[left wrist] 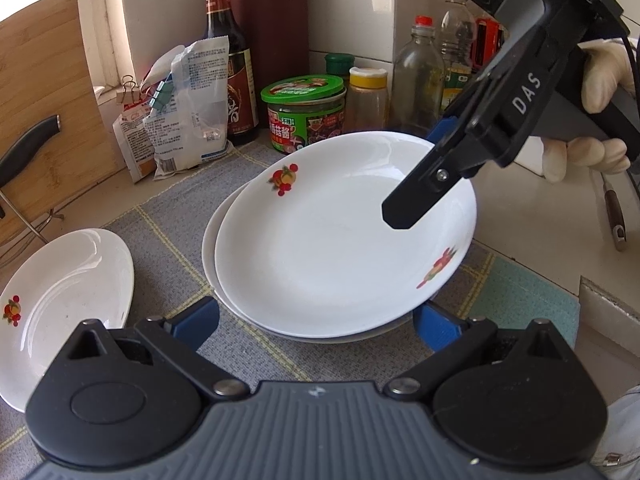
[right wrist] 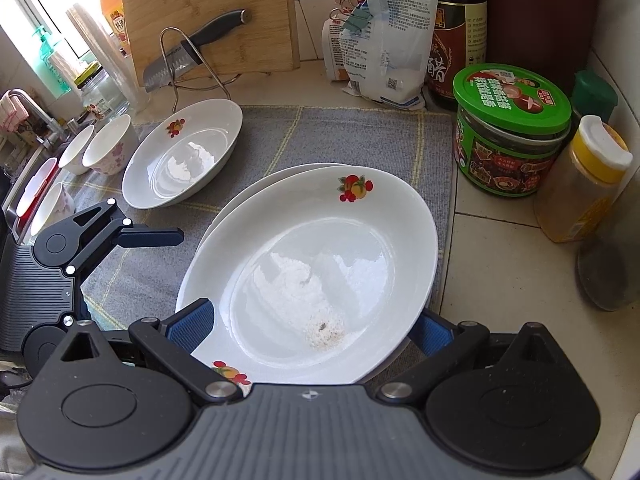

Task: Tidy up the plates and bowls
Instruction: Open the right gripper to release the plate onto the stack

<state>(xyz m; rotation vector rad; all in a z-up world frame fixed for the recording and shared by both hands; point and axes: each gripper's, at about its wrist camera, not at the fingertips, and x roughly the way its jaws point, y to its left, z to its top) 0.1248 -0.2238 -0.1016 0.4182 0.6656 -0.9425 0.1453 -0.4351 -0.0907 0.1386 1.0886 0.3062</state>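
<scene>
Fingers of the left gripper (left wrist: 316,320) are spread wide and hold nothing, poised at the near edge of the plate stack on the grey mat (right wrist: 360,136). Furthest left, three small bowls (right wrist: 108,144) are grouped by the mat's edge, and a single plate (right wrist: 184,156) lies just beside them, apart from the stack. A knife (right wrist: 192,52) is propped in a wire rack against the cutting board (right wrist: 208,8); a careless sweep that way could dislodge it. At centre, the top plate (right wrist: 312,264) sits off-centre on the lower plate (left wrist: 208,240), shifted toward the right. The right gripper (right wrist: 312,326) is likewise opened wide, one finger over the plate's near rim and the other at its side, with nothing seen to be clamped. Because of the offset, a lift or push at one rim could tip or slide the glossy plate and send it clattering. A speck of residue is visible in its well. Further right, the clipped bags (right wrist: 384,40) carry fine print and a square code, too small to be read. The dark bottle (right wrist: 460,32) bears Chinese characters, the largest possibly 醋. The green-lidded jar (right wrist: 512,128) is also labelled in Chinese, and it and the yellow-capped shaker (right wrist: 584,180) stand near enough to be knocked. "DAS" is printed on the right gripper's body.
</scene>
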